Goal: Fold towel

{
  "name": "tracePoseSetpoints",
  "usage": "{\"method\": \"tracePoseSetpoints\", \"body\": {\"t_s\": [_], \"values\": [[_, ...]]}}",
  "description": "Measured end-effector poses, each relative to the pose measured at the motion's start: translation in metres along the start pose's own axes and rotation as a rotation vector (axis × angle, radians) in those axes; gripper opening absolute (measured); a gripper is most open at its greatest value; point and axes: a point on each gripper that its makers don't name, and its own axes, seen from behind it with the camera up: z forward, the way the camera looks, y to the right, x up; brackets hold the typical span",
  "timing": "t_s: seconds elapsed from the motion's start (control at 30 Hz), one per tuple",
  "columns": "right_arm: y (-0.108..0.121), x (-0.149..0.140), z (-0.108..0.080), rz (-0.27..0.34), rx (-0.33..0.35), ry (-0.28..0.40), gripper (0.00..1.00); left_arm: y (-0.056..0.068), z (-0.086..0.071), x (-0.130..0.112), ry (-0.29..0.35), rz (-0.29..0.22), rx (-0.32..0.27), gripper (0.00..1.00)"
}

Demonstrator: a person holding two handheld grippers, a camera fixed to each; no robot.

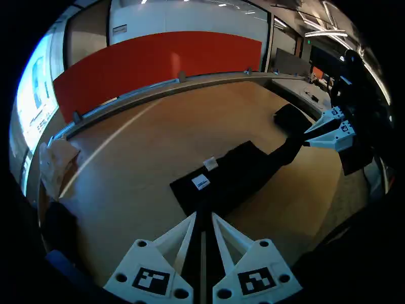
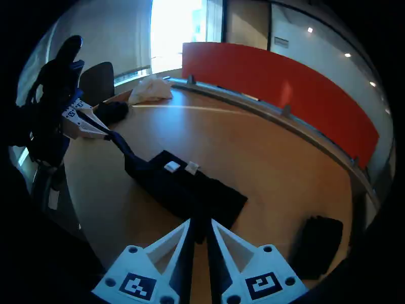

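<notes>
A black towel (image 1: 238, 172) with two white labels (image 1: 201, 181) stretches across the wooden table (image 1: 152, 147) between both grippers. In the left gripper view my left gripper (image 1: 202, 217) is at the bottom, shut on the near end of the towel. Farther off, my right gripper (image 1: 306, 140) pinches the far end, which is bunched into a narrow strip. In the right gripper view my right gripper (image 2: 201, 223) is shut on the near edge of the towel (image 2: 182, 190), and the left gripper (image 2: 107, 136) holds the twisted far end just above the table (image 2: 263, 162).
A second dark cloth (image 1: 291, 117) (image 2: 316, 243) lies on the table near the right gripper. A pale crumpled bag (image 1: 55, 162) (image 2: 149, 88) and a dark bundle (image 2: 112, 110) sit near the left gripper. A red partition (image 1: 162, 61) (image 2: 283, 86) backs the table; a chair (image 2: 96, 76) stands beyond.
</notes>
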Motion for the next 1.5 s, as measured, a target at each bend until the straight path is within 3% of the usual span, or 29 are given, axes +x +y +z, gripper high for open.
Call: {"method": "tracePoseSetpoints", "body": {"t_s": [0.5,0.83,1.37,1.43,1.5], "values": [[0.034,0.007,0.044,0.042,-0.021,-0.048,0.14,-0.028,0.054,0.020,0.002,0.026,0.025,0.05],[0.038,-0.002,0.058,0.061,-0.018,-0.077,0.14,-0.032,0.071,0.010,-0.018,0.027,0.026,0.05],[0.050,-0.016,0.096,0.114,-0.057,-0.109,0.16,-0.036,0.117,-0.008,-0.031,0.046,0.043,0.05],[0.052,-0.017,0.098,0.119,-0.063,-0.111,0.18,-0.037,0.119,-0.009,-0.036,0.054,0.049,0.05],[0.054,-0.017,0.099,0.125,-0.072,-0.114,0.28,-0.039,0.121,-0.011,-0.041,0.061,0.059,0.05]]}}
